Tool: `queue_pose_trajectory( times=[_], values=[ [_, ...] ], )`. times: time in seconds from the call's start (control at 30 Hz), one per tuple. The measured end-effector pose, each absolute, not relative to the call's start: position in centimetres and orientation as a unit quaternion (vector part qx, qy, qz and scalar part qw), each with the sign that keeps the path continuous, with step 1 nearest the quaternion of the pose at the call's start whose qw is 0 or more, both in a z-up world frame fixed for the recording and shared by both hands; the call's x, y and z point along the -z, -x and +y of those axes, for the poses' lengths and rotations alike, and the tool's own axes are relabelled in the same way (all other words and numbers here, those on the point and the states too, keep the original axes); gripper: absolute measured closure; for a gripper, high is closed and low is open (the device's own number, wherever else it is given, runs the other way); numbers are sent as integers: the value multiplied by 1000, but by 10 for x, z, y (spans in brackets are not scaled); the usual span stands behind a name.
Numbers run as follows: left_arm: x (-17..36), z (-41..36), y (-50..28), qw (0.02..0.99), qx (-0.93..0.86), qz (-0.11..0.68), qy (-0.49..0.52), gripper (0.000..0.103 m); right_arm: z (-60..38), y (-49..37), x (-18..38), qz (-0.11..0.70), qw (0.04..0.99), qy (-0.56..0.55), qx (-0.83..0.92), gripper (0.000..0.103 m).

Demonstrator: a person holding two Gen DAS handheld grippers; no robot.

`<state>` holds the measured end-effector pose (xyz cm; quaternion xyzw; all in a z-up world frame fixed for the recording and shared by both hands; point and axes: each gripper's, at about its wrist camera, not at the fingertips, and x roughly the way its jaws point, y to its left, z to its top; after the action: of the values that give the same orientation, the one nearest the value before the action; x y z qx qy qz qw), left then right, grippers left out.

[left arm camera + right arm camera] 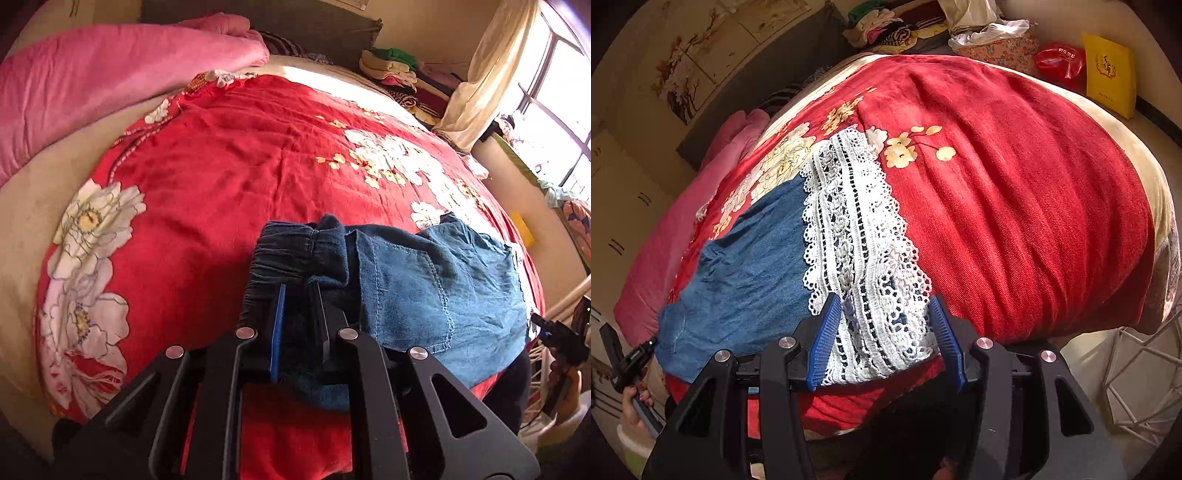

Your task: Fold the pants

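Blue denim pants (pixel 424 288) lie on the red floral bedspread (pixel 240 166) near its front edge. My left gripper (pixel 300 291) is shut on the dark gathered waistband (pixel 295 254), which bunches between its narrow-set fingers. In the right wrist view the pants (pixel 746 266) run left from their white lace hem (pixel 857 229). My right gripper (pixel 884 306) stands open, its blue pads on either side of the lace at the bed's edge. A hand with the left gripper (pixel 631 362) shows at the lower left.
A pink quilt (pixel 92 85) lies along the bed's far left. Piled clothes (pixel 399 70) and a cream curtain (pixel 491 66) stand at the back by the window. A yellow bag (pixel 1110 74) and a red bag (pixel 1060 62) sit beyond the bed. A white wire rack (pixel 1137 376) is at right.
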<state>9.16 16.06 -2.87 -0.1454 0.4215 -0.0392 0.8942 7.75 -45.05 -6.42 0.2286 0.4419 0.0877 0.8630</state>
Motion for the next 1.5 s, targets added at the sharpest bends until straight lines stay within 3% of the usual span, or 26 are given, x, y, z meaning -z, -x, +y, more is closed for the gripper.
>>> queue_pose_trajectory(
  times=[0.17,0.2,0.3,0.37,0.53,0.8,1.0,1.37,1.4,1.43,1.5],
  values=[
    [36,150,-70,898,41,419,129,94,-457,-76,65,441,860,-241,-94,55],
    [34,151,-65,897,42,417,136,88,-458,-75,64,440,859,-244,-95,55],
    [23,153,-48,904,31,407,130,56,-467,-73,54,428,865,-241,-98,54],
    [11,154,-38,910,20,397,121,55,-471,-75,45,421,871,-233,-101,54],
    [-30,129,-40,929,40,359,80,40,-469,-102,34,416,876,-213,-116,50],
    [-29,0,-131,906,191,377,-14,35,-443,-163,28,420,878,-172,-154,47],
    [1,-46,-204,882,214,419,-27,33,-439,-194,30,428,874,-155,-171,45],
    [53,-31,-268,835,218,500,72,36,-439,-234,58,452,850,-174,-207,44],
    [54,-33,-266,837,217,498,66,46,-436,-233,59,451,849,-172,-214,48],
    [54,-34,-264,838,219,496,67,65,-433,-232,59,452,845,-172,-226,57],
    [55,-35,-263,828,238,499,95,87,-429,-229,60,454,839,-176,-244,69]
  ],
)
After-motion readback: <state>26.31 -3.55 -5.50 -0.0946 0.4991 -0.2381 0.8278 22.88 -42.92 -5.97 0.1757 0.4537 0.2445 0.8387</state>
